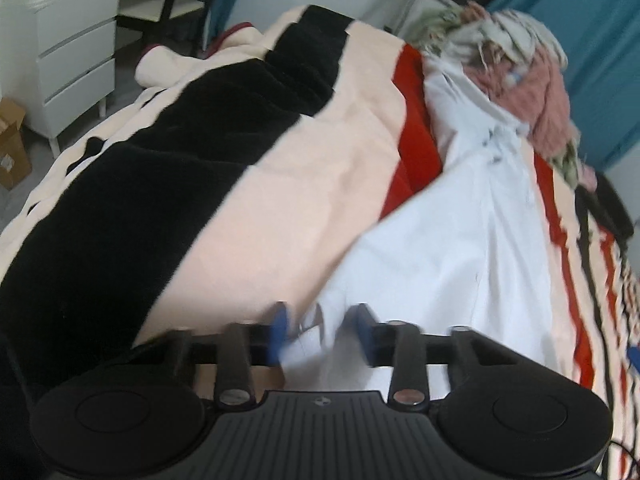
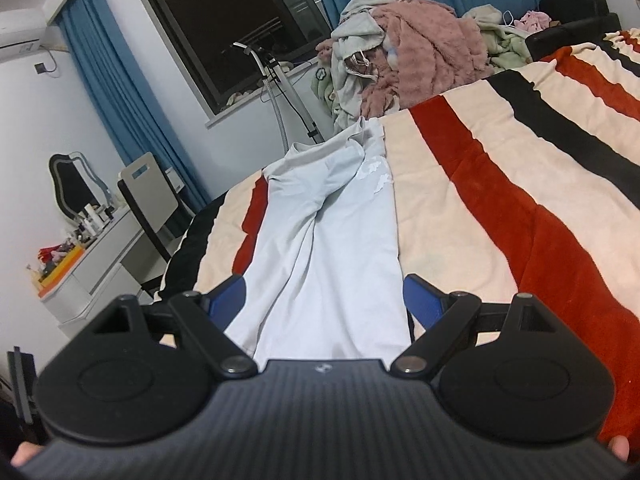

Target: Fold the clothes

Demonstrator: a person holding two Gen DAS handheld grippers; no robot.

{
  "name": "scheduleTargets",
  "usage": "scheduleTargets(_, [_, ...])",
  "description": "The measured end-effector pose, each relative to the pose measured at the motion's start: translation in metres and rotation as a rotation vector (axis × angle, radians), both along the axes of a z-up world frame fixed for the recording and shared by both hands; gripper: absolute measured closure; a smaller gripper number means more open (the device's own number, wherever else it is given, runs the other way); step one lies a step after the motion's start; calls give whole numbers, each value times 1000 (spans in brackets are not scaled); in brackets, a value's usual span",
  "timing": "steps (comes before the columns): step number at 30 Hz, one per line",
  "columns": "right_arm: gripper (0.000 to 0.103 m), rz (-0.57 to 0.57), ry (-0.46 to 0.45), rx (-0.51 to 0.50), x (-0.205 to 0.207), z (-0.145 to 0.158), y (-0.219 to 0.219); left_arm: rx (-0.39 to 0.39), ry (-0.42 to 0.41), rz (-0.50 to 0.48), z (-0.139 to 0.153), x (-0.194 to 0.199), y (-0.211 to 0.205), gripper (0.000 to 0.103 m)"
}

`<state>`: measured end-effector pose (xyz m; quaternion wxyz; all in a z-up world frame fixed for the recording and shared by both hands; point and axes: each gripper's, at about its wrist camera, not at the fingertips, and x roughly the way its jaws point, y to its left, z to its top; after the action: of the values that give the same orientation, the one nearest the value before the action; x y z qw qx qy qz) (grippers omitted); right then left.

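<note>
A pale blue-white garment (image 1: 460, 240) lies lengthwise on a bed covered by a cream, black and red striped blanket (image 1: 280, 200). In the left wrist view its near corner is bunched between the blue pads (image 1: 279, 328) of my left gripper (image 1: 320, 332), which is shut on the cloth. In the right wrist view the same garment (image 2: 328, 240) runs away from me in a narrow folded strip. My right gripper (image 2: 326, 296) is open wide, with one pad at each side of the garment's near end, and neither pad presses on it.
A heap of unfolded clothes (image 2: 412, 56) sits at the bed's far end, pink and grey on top. Beside the bed are white drawers (image 1: 72, 52), a cardboard box (image 1: 12, 144), a desk (image 2: 92, 268), a chair (image 2: 148, 196) and a steamer stand (image 2: 276, 92).
</note>
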<state>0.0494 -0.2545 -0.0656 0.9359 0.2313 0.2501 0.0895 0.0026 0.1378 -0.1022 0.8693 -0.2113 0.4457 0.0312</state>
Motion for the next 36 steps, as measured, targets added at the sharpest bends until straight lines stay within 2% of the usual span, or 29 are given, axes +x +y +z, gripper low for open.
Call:
scheduleTargets(1, [16, -3, -1, 0, 0, 1, -1, 12, 0, -19, 1, 0, -3, 95])
scheduleTargets(4, [16, -16, -12, -6, -3, 3, -4, 83, -63, -68, 15, -9, -17, 97])
scheduleTargets(6, [16, -29, -32, -17, -6, 6, -6, 132, -153, -122, 34, -21, -32, 97])
scheduleTargets(10, [16, -55, -91, -35, -12, 16, -15, 239, -361, -283, 72, -63, -82, 97])
scheduleTargets(14, [16, -88, -136, -46, -15, 26, -25, 263, -431, -463, 81, -94, -142, 98])
scheduleTargets(16, [16, -91, -139, -38, -15, 27, -30, 251, -393, -539, 69, -98, -170, 99])
scheduleTargets(18, [16, -95, -142, -29, -15, 27, -35, 226, -325, -571, 52, -92, -189, 99])
scheduleTargets(20, [16, -98, -133, -22, -13, 26, -39, 192, -247, -576, 31, -83, -201, 99])
scheduleTargets(24, [16, -87, -113, -30, -10, 22, -37, 199, -189, -594, 10, -73, -208, 97])
scheduleTargets(25, [16, -82, -110, -34, -10, 21, -36, 189, -184, -598, 10, -73, -205, 95])
scheduleTargets(27, [16, -73, -108, -38, -9, 20, -33, 169, -177, -604, 10, -72, -199, 83])
scheduleTargets(29, [16, -65, -108, -40, -9, 20, -32, 160, -194, -592, 17, -72, -195, 61])
scheduleTargets(30, [16, -63, -110, -44, -10, 20, -31, 164, -202, -588, 22, -72, -192, 56])
scheduleTargets(31, [16, -63, -112, -49, -10, 20, -31, 179, -209, -580, 27, -71, -191, 46])
scheduleTargets(33, [16, -69, -121, -61, -11, 22, -31, 222, -227, -574, 36, -69, -185, 43])
scheduleTargets(36, [16, -83, -135, -78, -11, 24, -32, 265, -264, -552, 51, -61, -173, 33])
